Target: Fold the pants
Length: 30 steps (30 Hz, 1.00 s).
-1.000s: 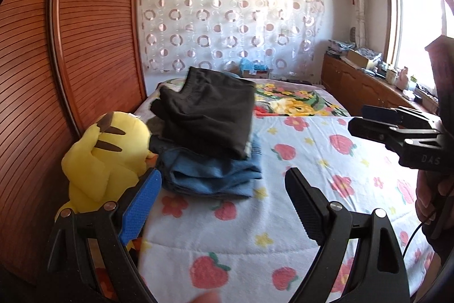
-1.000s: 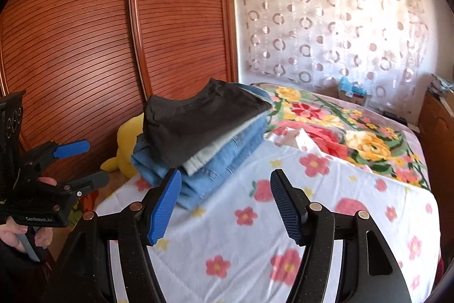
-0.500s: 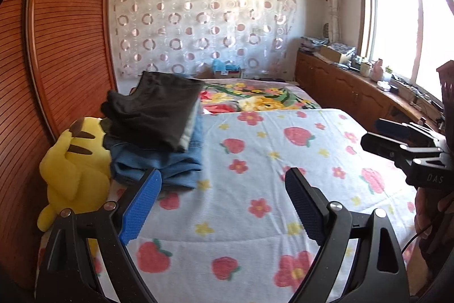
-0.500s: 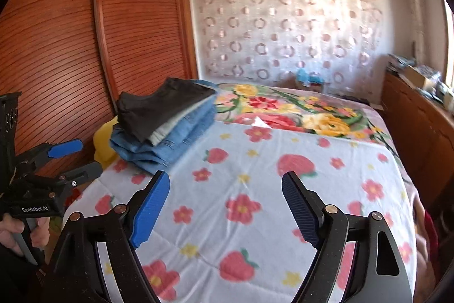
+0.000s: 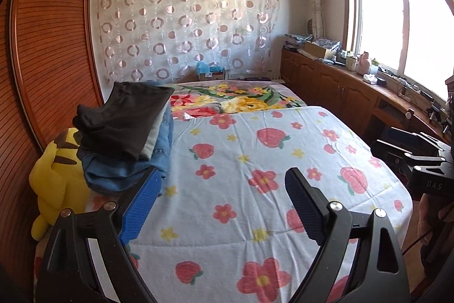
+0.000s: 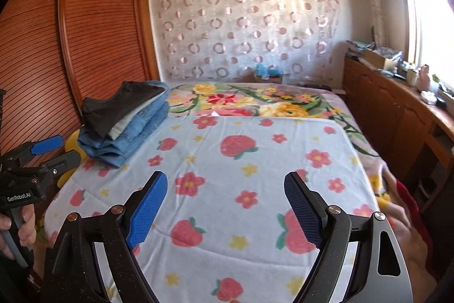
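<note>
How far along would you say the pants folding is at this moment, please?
Done: a stack of folded pants sits at the bed's far left corner, black pair on top, jeans beneath, beside the yellow plush toy. In hand: nothing; the left gripper and right gripper are both open and empty over the strawberry-print sheet. Left: no unfolded pants show in either view, so this batch looks finished, or another pair lies out of sight.

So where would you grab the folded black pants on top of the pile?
Take the folded black pants by their near overhanging edge, coming from the open bed side. That edge juts past the blue denim jeans below, leaving room for a finger underneath; the wooden wardrobe blocks the far side. Both tongs are open and empty.
</note>
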{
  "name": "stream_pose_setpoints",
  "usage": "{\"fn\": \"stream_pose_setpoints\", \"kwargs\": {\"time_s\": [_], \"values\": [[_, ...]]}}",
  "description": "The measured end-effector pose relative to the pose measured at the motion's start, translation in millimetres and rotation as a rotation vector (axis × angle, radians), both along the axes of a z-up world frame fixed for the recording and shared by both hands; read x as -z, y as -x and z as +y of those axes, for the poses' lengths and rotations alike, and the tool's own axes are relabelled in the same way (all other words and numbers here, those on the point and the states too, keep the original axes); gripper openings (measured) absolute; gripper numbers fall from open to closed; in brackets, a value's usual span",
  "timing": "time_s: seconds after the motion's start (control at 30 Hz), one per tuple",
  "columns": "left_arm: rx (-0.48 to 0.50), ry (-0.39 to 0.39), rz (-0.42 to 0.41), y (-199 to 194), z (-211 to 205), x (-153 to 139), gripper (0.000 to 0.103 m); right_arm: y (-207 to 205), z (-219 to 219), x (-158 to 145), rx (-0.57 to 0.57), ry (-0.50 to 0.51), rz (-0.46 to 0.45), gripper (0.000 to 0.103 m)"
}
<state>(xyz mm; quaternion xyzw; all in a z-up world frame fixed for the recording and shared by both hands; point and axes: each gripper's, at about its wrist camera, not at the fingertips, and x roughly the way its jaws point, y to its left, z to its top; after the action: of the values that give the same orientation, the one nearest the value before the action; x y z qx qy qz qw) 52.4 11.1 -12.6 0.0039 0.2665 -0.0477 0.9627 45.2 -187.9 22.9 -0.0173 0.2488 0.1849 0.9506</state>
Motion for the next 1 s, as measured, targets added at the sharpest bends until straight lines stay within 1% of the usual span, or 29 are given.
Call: {"fn": "stream_pose_setpoints", "kwargs": {"time_s": [0.23, 0.4, 0.5, 0.67, 1.0], "values": [[0.000, -0.015, -0.026, 2.3, -9.8, -17.8, 0.089, 30.7, 4.4, -10.8, 0.055, -0.024, -0.056, 0.086], [-0.006, -0.010, -0.056, 9.9, -8.1, -31.0, 0.089, 53.6, 12.8, -18.3, 0.077, -0.030, -0.105, 0.086], [-0.014, -0.009, -0.067, 13.0, -5.9, -35.9, 0.089, 63.6, 16.9, -17.8, 0.079, -0.038, -0.122, 0.086], [-0.015, -0.009, -0.071, 14.1, -4.4, -38.1, 0.089, 67.8, 16.9, -5.7, 0.088, -0.035, -0.133, 0.086], [-0.011, -0.003, -0.072, 14.8, -4.1, -38.9, 0.089, 58.3, 6.8, -4.8, 0.094, -0.030, -0.127, 0.086]]}}
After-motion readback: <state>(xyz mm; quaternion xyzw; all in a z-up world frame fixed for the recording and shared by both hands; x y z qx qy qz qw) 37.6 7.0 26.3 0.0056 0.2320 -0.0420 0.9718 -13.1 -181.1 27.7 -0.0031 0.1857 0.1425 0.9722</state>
